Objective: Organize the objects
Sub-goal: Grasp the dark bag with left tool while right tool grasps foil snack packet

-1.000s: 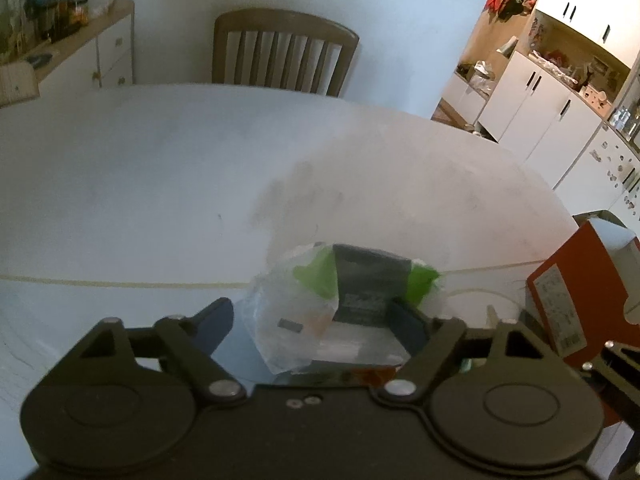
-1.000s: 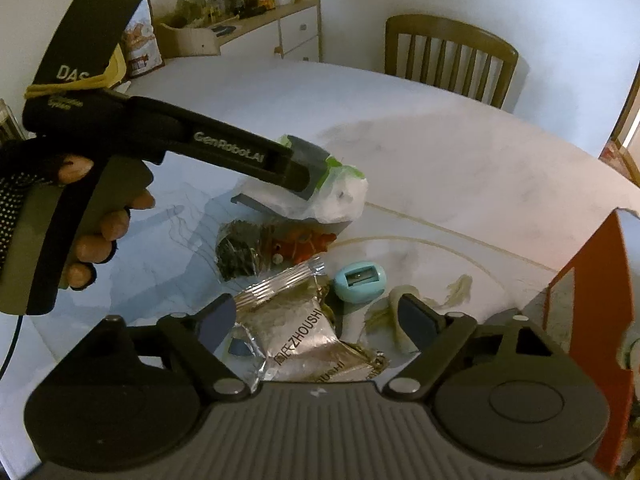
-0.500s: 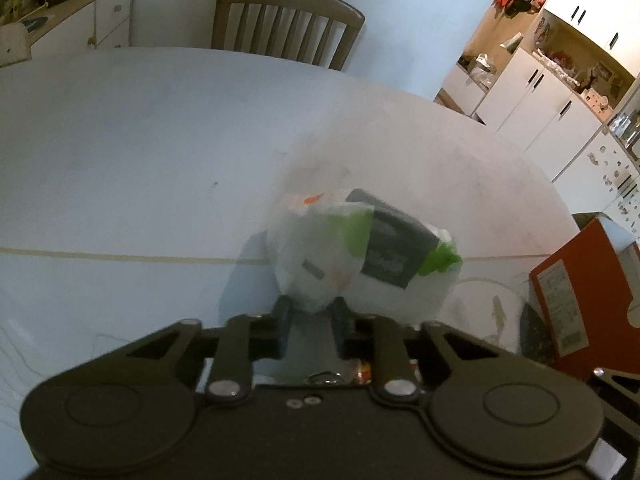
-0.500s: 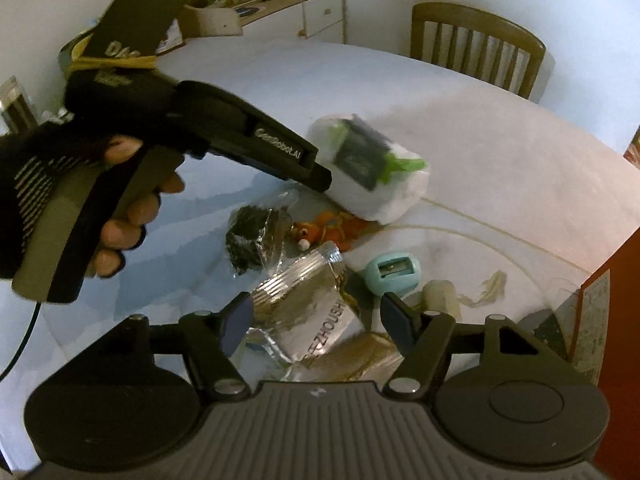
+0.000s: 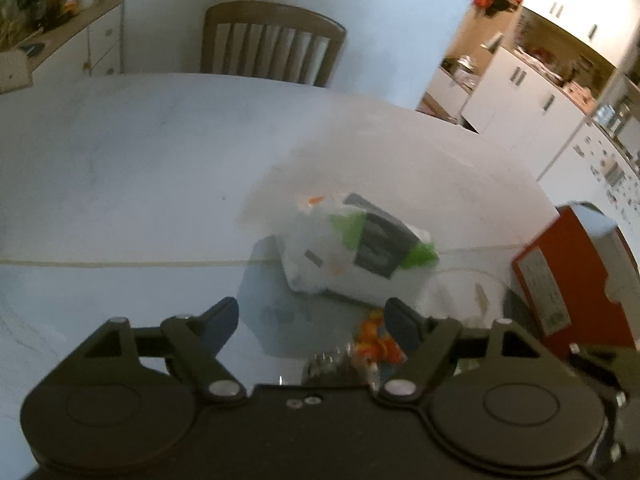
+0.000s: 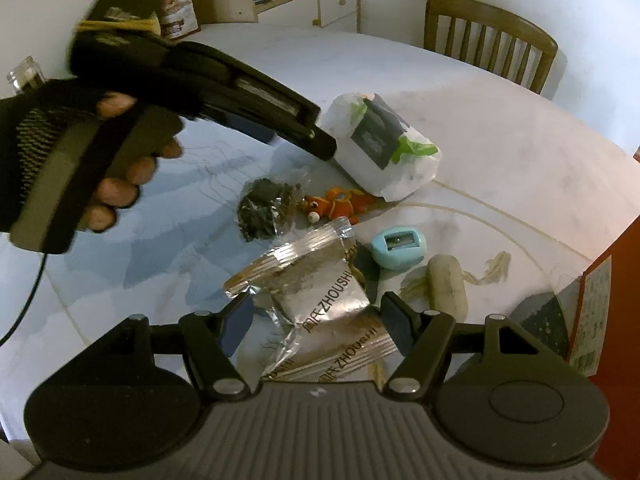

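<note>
Fingers of left gripper (image 5: 310, 316) just sprung apart, nothing between; white bag (image 5: 356, 252) lies free on table (image 5: 140, 152) just beyond. Right gripper (image 6: 316, 320) part open, holding nothing, hovering above two foil packets (image 6: 316, 280). Also one dark bag (image 6: 264, 212), one orange toy (image 6: 340, 208), one blue sharpener (image 6: 398, 248), one red box (image 6: 612, 280) far right.
</note>
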`<act>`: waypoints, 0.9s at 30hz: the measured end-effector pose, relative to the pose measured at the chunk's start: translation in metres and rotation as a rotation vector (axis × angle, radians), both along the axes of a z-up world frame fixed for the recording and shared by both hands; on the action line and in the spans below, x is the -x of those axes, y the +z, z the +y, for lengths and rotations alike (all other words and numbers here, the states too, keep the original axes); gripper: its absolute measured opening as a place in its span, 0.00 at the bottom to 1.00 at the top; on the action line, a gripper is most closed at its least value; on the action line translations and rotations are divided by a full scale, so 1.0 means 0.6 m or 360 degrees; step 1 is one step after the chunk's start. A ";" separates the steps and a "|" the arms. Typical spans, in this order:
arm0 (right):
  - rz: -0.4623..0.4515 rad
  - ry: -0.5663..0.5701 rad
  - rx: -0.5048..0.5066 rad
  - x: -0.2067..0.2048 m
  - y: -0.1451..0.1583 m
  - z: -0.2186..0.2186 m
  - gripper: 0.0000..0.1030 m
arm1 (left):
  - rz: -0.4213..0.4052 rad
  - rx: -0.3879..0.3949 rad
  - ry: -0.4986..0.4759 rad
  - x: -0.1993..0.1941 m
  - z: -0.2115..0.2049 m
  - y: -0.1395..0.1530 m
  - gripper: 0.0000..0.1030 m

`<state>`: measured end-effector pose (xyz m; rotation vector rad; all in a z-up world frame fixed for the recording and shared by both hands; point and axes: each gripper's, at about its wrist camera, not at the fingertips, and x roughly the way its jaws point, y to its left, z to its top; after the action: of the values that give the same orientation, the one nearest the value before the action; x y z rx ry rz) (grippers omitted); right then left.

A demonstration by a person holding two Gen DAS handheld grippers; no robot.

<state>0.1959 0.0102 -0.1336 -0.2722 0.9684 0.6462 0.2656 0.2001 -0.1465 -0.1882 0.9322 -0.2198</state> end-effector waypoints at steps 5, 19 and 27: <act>0.0009 -0.0026 -0.0013 -0.007 -0.005 -0.002 0.68 | -0.0006 -0.0026 -0.0131 0.041 -0.009 -0.008 0.89; -0.0023 -0.0026 0.0052 -0.003 -0.012 0.004 0.59 | 0.0033 -0.0078 -0.0132 0.052 -0.029 -0.042 0.61; -0.0033 -0.0088 0.0043 0.008 -0.002 -0.008 0.44 | 0.0038 -0.0036 -0.0082 0.062 -0.026 -0.033 0.42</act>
<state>0.1909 0.0053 -0.1349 -0.2746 0.9619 0.5794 0.2283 0.1846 -0.1663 -0.1461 0.9634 -0.2551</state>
